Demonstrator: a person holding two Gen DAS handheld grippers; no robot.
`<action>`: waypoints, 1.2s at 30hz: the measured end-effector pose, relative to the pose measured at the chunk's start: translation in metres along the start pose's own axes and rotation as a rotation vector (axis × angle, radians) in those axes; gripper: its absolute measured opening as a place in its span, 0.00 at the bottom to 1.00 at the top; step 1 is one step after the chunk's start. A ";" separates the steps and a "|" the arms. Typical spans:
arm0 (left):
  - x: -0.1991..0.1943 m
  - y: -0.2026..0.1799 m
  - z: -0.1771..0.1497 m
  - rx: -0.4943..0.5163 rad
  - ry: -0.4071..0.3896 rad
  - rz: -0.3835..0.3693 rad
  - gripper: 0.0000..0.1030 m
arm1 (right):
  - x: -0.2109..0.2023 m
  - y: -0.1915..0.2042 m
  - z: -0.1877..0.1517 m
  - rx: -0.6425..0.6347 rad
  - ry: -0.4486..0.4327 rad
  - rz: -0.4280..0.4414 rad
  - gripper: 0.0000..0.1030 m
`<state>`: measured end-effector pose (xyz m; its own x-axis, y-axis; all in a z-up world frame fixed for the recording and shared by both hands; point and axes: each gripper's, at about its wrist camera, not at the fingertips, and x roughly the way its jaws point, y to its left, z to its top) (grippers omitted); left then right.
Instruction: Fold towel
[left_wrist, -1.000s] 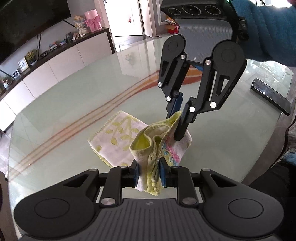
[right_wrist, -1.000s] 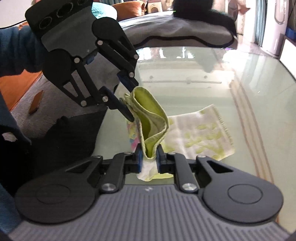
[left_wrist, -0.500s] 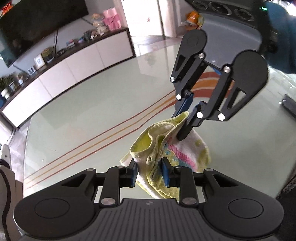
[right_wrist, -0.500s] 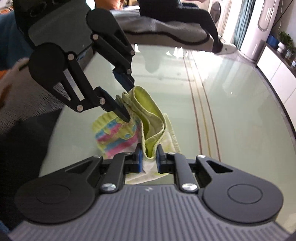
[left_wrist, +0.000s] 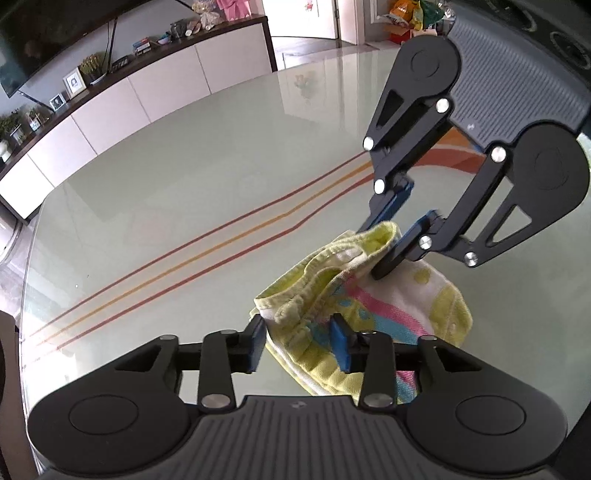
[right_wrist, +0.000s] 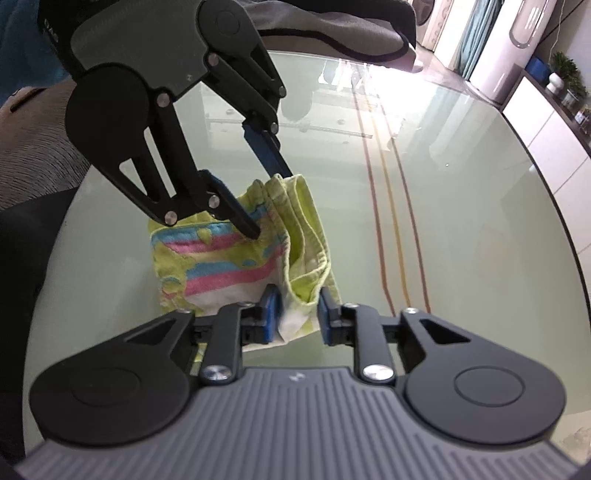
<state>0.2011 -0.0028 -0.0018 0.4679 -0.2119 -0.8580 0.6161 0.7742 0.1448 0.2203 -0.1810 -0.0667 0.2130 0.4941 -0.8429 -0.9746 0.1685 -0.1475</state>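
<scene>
Our jaws on both sides are opening, each with a corner of the towel (left_wrist: 373, 314) between its blue pads: the left gripper (left_wrist: 301, 341) stands with clear gaps beside the cloth, and the right gripper (right_wrist: 297, 314) has its left pad close against the fabric while the right pad stands off it. We cannot tell whether that near pad touches. The towel lies folded double on the worktop (left_wrist: 184, 177), a smooth pale green glass top that mirrors the room and carries three thin red and orange stripes. The cloth is looped terry, lime green at the hems, with pink, blue and white bands on its upper face; its folded edge bulges in soft ridges near our tips. The left view shows a long white cabinet (left_wrist: 122, 107) with framed photos and plants, and a dark screen above it. Only the right view shows a grey cushion (right_wrist: 351, 40) past the far rim and a tall white appliance (right_wrist: 517, 48) at the right.
</scene>
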 end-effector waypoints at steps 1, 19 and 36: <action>0.000 0.000 -0.001 -0.004 0.001 0.007 0.46 | 0.000 0.001 -0.001 -0.001 -0.002 -0.009 0.29; -0.061 -0.026 -0.007 0.067 -0.086 0.043 0.58 | -0.053 0.032 0.002 -0.078 -0.148 -0.055 0.65; -0.003 -0.029 0.001 0.096 0.032 -0.045 0.61 | -0.003 0.025 -0.003 -0.128 0.020 0.076 0.72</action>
<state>0.1819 -0.0253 -0.0028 0.4190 -0.2245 -0.8798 0.6946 0.7033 0.1513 0.1954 -0.1814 -0.0693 0.1382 0.4841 -0.8640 -0.9890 0.0202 -0.1468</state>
